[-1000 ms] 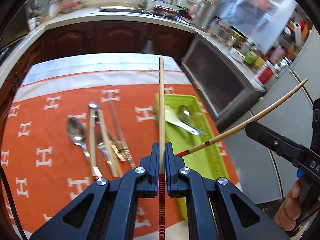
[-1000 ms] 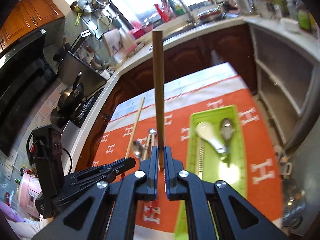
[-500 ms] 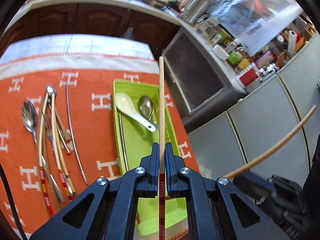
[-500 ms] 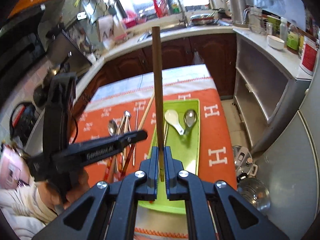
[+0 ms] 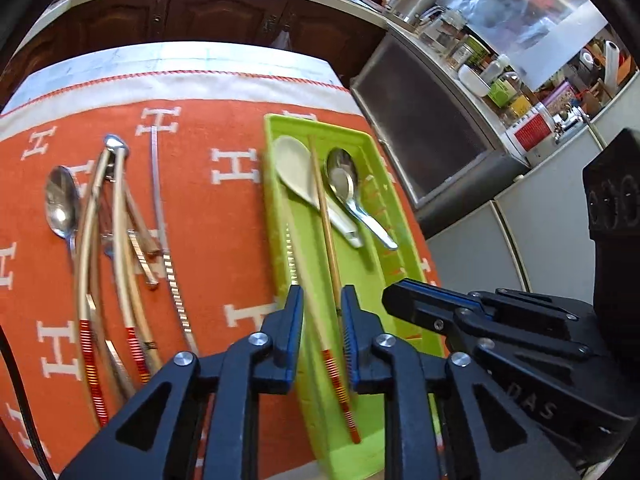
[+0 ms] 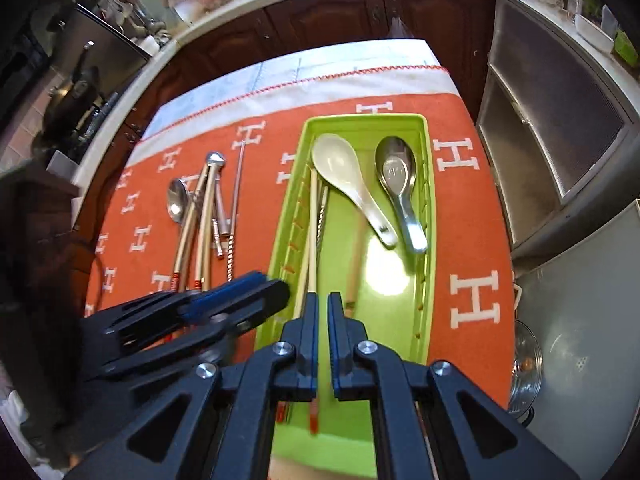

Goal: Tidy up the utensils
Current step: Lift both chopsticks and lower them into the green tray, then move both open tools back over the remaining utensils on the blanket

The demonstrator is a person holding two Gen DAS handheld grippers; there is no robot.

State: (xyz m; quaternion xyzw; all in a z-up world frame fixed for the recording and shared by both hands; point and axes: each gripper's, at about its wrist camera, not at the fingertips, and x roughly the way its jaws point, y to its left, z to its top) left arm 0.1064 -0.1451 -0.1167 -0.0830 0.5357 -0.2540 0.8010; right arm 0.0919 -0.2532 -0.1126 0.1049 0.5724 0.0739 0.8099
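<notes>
Left tool: jaws spread and just been opening; the red-banded chopstick lies between them, but the pads do not press on it.
Right tool: jaws pressed almost together with nothing seen in the slit; it sits just beside the left tool, over the tray's near end.
Tray: green, long and narrow, lying lengthwise on the orange cloth near the cloth's right edge.
Table: a pale strip shows beyond the cloth; the right edge drops off close to the tray, with a grey cabinet beyond.
Open room: the tray floor is bare down the middle, between the chopsticks along its left wall and the spoons at the far right. There is a wide strip of bare cloth between the tray and the loose utensils.
Hidden: both tools cover the tray's near end.
Hard to read: the red-banded chopstick is motion-blurred. The wooden chopstick is also smeared in the right wrist view, and glare washes out the tray floor.
Tray contents: a white spoon and a metal spoon, bowls at the far end. The wooden chopstick lies across the white spoon.
Loose utensils: a spoon and several chopsticks, bunched and overlapping, left of the tray.
</notes>
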